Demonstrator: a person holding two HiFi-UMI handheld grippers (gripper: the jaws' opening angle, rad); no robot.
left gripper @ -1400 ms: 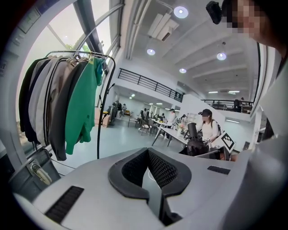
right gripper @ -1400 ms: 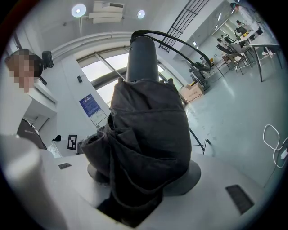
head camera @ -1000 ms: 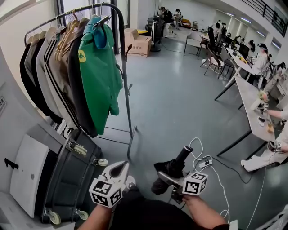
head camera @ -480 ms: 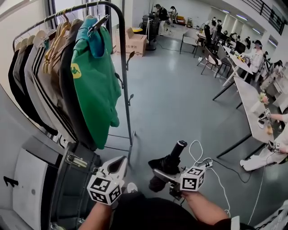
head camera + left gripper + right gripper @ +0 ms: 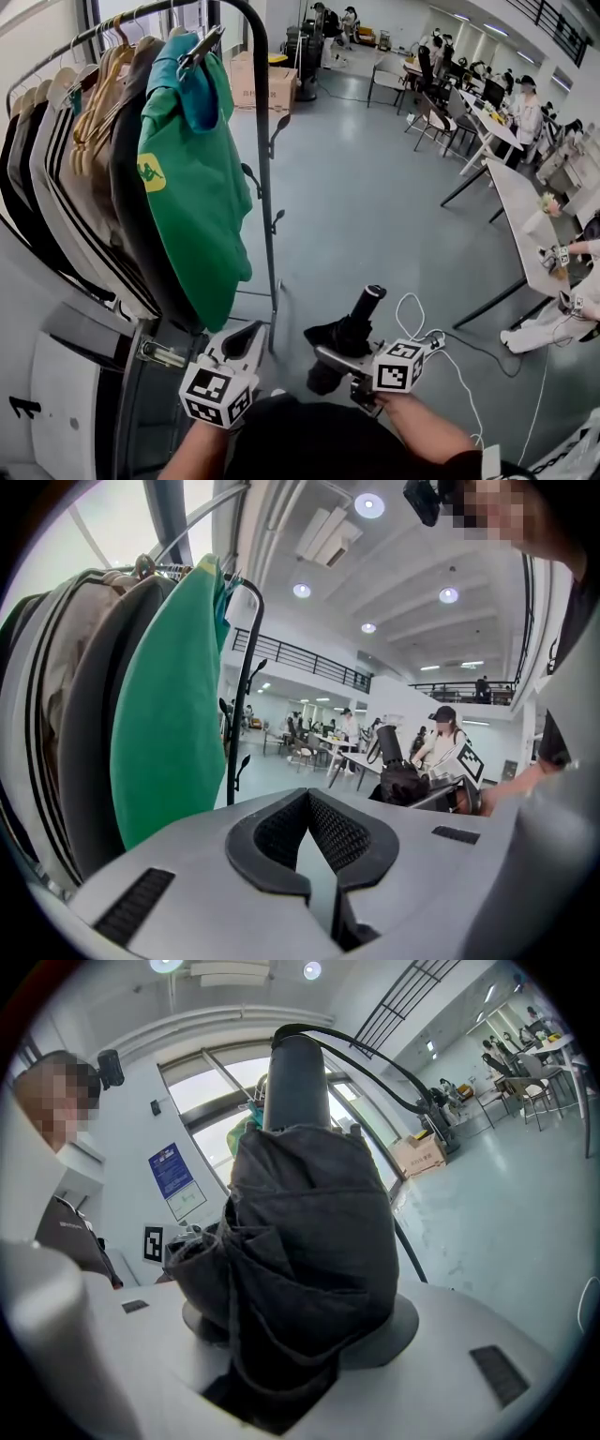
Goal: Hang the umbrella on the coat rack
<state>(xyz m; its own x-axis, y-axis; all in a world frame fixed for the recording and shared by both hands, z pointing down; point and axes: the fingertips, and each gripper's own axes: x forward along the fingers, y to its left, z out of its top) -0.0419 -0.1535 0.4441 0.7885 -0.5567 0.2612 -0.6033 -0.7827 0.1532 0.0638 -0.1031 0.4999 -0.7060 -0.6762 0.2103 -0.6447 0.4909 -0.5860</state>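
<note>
At about eleven o'clock from your hands stands the coat rack, its rail packed with clothes and a green shirt hanging right against the end pole. Your right claw is clamped on the folded black umbrella, which sits low in front of you at one o'clock with its handle end pointing up and away toward the open floor, well apart from the rack. Your left claw is clenched on nothing.

The grip looks to be on the bunched fabric rather than the shaft, so the umbrella could slide or twist in the claw when you tilt it toward a hook. The small side hooks on the pole are the likely target, and they are short: a loop placed carelessly would probably slip off. Whether the umbrella has a strap, I cannot tell. The green shirt crowds the pole from nine o'clock and may snag the canopy. A white cable lies on the floor at three o'clock, so watch your step.
</note>
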